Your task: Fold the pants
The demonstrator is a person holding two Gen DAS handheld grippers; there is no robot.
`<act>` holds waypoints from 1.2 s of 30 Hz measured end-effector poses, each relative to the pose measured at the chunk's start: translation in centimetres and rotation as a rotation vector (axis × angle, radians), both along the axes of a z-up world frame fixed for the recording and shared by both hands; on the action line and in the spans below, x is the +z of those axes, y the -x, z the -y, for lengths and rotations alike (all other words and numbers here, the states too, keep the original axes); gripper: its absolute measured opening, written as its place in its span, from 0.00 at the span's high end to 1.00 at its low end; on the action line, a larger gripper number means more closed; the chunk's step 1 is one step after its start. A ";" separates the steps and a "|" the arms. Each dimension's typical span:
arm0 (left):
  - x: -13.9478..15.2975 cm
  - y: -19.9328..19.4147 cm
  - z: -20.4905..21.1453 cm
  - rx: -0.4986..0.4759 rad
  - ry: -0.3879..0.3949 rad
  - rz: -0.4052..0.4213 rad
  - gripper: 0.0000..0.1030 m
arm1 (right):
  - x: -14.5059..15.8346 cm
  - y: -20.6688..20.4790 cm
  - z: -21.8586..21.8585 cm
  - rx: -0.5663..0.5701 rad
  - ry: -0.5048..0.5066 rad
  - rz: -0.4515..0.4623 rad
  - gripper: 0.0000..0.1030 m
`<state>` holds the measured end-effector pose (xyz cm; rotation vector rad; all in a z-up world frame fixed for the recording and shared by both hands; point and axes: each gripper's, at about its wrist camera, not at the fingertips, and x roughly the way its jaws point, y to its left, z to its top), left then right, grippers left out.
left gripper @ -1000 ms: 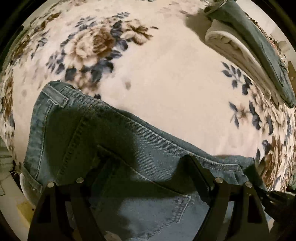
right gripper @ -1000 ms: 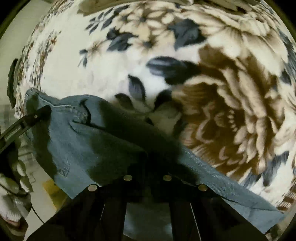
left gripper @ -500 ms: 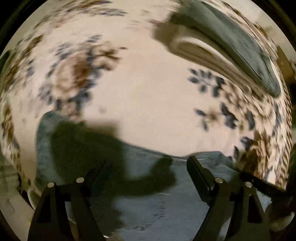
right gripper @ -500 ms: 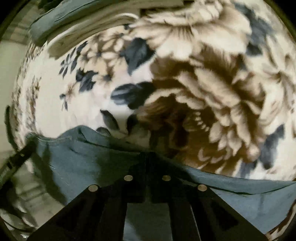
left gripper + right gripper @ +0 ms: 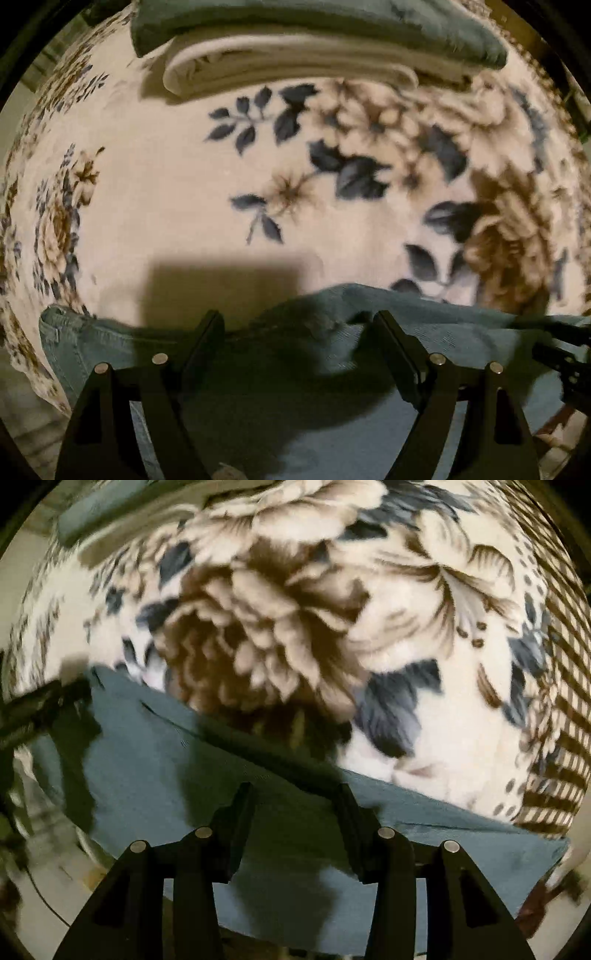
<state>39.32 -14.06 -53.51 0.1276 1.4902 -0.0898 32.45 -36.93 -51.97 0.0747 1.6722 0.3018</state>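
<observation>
The blue denim pants [image 5: 303, 369] lie on a floral blanket at the near edge of the bed, and they also show in the right wrist view [image 5: 155, 775]. My left gripper [image 5: 295, 325] is open, its two black fingers spread over the denim edge. My right gripper [image 5: 295, 794] is open too, with its fingers apart above the cloth. The right gripper's tip shows at the right edge of the left wrist view [image 5: 565, 350]. The left gripper's tip shows at the left of the right wrist view [image 5: 44, 705].
The cream blanket with brown and blue flowers [image 5: 258, 184] covers the bed. A stack of folded clothes, a grey-green piece [image 5: 332, 22] on a cream one [image 5: 288, 66], lies at the far side. The bed edge and floor show at lower left [image 5: 26, 424].
The right gripper, shut on the denim before, has opened. Both grippers have swung toward the far side, so the folded stack has come nearer. The pants have slid lower in both views.
</observation>
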 end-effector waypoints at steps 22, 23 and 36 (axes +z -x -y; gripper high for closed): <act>-0.9 3.4 -1.6 0.105 0.035 0.038 0.15 | 2.9 2.0 9.4 -0.414 -0.115 0.122 0.32; 0.1 4.3 -0.8 0.100 0.064 0.045 0.15 | 3.7 3.8 12.5 -0.516 -0.117 0.124 0.32; -1.5 16.2 18.2 -0.155 0.146 -0.079 0.15 | -4.1 32.4 35.6 -1.442 -0.171 0.006 0.33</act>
